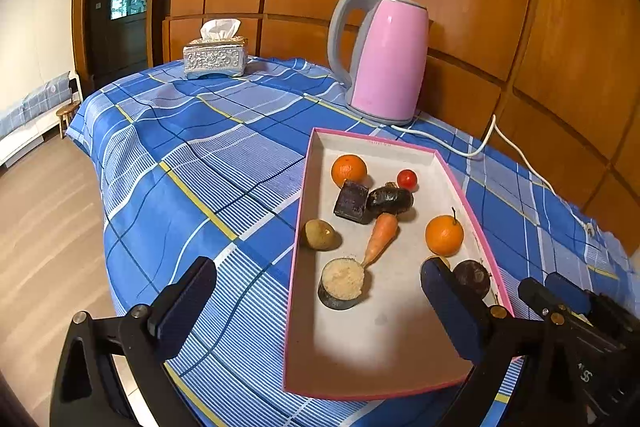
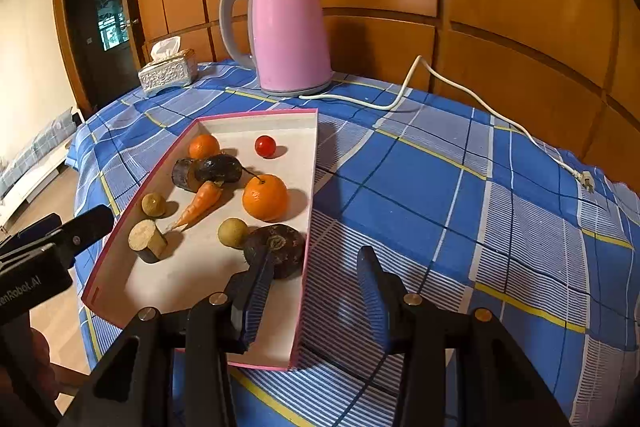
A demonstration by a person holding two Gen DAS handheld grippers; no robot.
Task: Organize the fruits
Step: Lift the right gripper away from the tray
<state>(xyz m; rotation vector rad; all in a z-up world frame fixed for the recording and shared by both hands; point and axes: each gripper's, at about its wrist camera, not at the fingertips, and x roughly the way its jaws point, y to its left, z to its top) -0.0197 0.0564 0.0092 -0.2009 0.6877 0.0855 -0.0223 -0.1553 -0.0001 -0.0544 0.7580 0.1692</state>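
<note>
A pink-rimmed tray (image 1: pixel 304 187) (image 2: pixel 310 163) lies on the blue checked cloth. It holds two oranges (image 1: pixel 349 169) (image 1: pixel 444 235), a cherry tomato (image 1: pixel 407 179), a carrot (image 1: pixel 380 239), a brown potato-like fruit (image 1: pixel 320 235), a cut cylinder (image 1: pixel 342 283) and dark lumps (image 1: pixel 389 200). My left gripper (image 1: pixel 318 271) is open wide, astride the tray's left wall, with nothing pinched. My right gripper (image 2: pixel 315 255) is open and straddles the tray's right wall without pressing on it. Its left finger (image 2: pixel 256 287) stands just in front of a dark round fruit (image 2: pixel 280 247), beside a small yellowish fruit (image 2: pixel 233 231).
A pink kettle (image 1: pixel 386 67) (image 2: pixel 290 35) stands behind the tray. Its white cord (image 2: pixel 460 95) trails right to a plug (image 2: pixel 585 182). A silver tissue box (image 1: pixel 215 58) sits at the far left corner. Wooden panels back the table; the cloth drops off at the left edge.
</note>
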